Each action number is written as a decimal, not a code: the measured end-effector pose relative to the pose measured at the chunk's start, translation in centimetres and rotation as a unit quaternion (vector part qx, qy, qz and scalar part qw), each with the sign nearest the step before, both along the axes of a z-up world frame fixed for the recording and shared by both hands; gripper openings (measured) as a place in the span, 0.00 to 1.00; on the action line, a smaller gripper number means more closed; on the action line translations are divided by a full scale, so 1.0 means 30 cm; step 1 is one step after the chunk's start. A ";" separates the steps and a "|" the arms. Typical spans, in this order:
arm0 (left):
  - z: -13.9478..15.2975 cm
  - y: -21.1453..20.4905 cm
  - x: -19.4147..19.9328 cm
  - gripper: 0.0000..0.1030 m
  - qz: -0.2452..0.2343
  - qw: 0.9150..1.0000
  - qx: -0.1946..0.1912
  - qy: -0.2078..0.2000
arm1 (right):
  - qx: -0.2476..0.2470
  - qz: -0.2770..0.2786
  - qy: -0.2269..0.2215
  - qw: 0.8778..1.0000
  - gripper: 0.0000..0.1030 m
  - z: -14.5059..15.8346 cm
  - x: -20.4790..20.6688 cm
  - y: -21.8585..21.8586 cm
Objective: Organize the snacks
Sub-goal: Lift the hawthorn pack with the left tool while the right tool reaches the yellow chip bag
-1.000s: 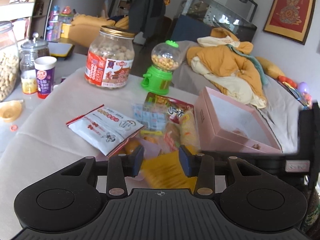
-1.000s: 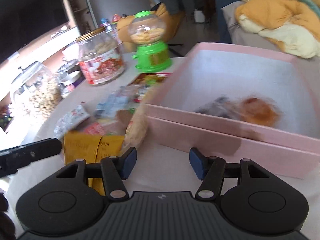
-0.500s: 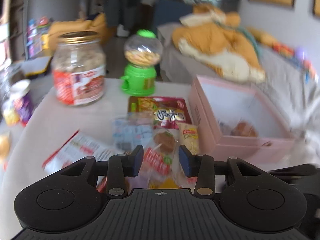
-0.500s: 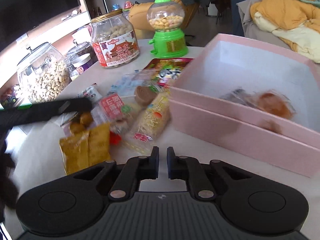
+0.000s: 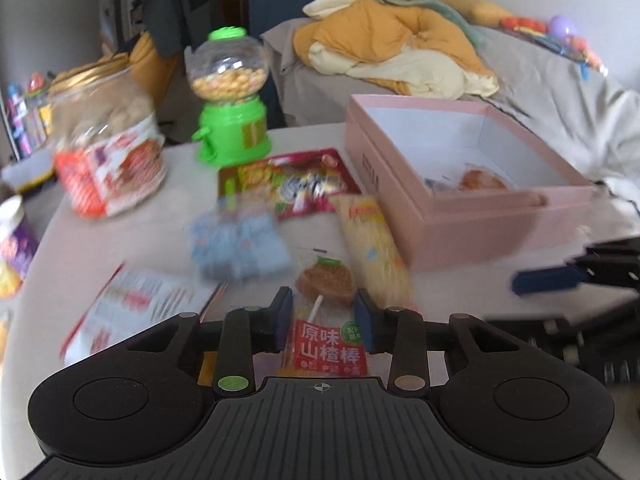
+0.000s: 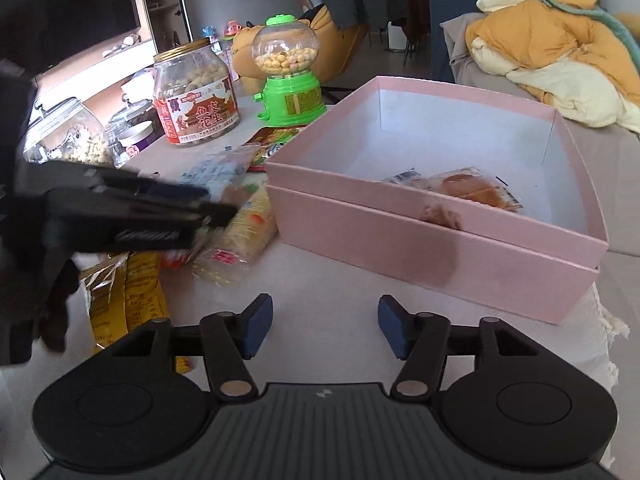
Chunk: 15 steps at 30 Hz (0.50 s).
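The left tool [image 5: 323,322] has just been closing, its jaws narrow around the hawthorn lollipop packet [image 5: 326,312] on the tabletop [image 6: 340,280]; whether the pads already press it is hard to tell. Squeeze at the wrapper's middle, then lift clear. The right tool [image 6: 325,330], just reopened, hangs wide and empty. The pink box [image 6: 420,236] holds two wrapped snacks [image 6: 460,188].

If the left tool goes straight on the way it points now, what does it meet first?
Probably the lollipop packet, which already lies between the closing fingers of the left tool. Whether the pads touch it I cannot tell.
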<state>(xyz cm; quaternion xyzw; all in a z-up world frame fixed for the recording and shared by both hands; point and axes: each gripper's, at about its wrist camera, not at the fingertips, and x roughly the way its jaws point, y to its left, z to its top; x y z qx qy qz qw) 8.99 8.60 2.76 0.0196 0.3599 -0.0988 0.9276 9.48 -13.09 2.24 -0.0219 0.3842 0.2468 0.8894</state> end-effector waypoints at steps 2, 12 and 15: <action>0.011 0.049 -0.068 0.35 0.019 1.000 -0.008 -0.003 | 0.015 0.009 0.010 1.000 0.59 0.012 -0.009 0.011; 0.048 0.310 -0.276 0.34 0.143 0.984 -0.097 -0.037 | 0.011 0.164 0.036 0.986 0.68 0.044 -0.168 0.270; 0.040 0.340 -0.306 0.34 0.163 0.979 -0.113 -0.040 | 0.003 0.201 0.033 0.979 0.72 0.050 -0.246 0.357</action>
